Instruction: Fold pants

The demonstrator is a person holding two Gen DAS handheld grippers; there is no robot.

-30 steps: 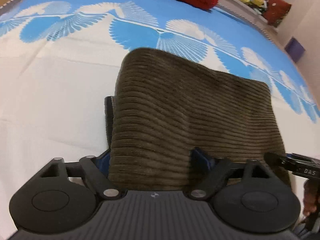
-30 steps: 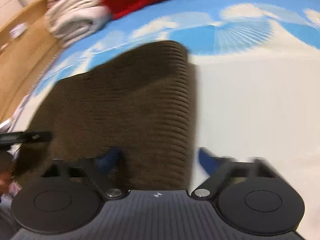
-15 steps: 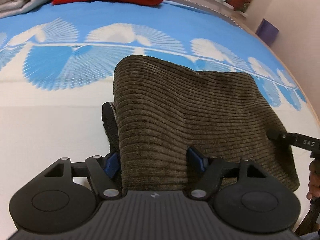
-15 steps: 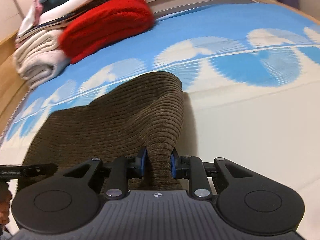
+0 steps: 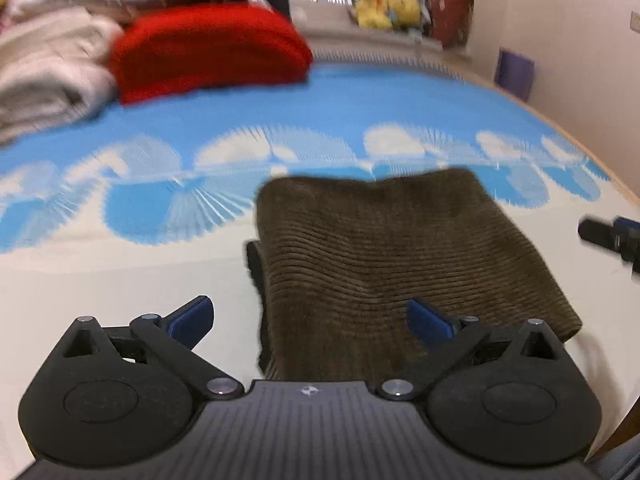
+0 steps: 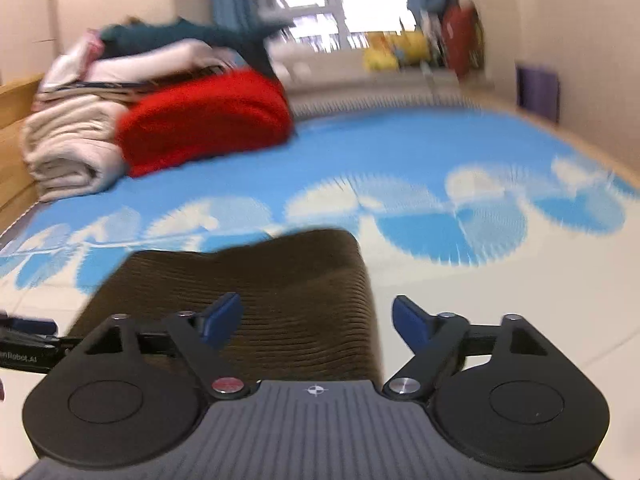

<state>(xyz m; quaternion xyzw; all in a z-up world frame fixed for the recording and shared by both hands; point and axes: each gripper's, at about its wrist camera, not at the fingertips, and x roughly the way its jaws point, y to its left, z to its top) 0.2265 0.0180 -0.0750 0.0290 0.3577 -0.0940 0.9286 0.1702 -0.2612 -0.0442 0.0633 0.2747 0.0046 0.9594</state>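
The brown corduroy pants [image 5: 392, 256] lie folded into a compact rectangle on the blue and white patterned bed cover [image 5: 120, 208]. They also show in the right wrist view [image 6: 280, 300]. My left gripper [image 5: 310, 320] is open and empty, just above the near left part of the pants. My right gripper [image 6: 318, 320] is open and empty over the near right edge of the pants. The tip of the right gripper shows at the right edge of the left wrist view [image 5: 612, 236].
A red folded blanket [image 5: 208, 48] and a stack of beige and white bedding [image 5: 44, 64] lie at the far left of the bed. Yellow plush toys [image 5: 384, 12] sit on a ledge behind. A wall [image 5: 580, 40] runs along the right.
Both grippers let go of the pants and opened wide. Both pulled back and tilted up, so more of the room shows. The pants lie flat on the bed.
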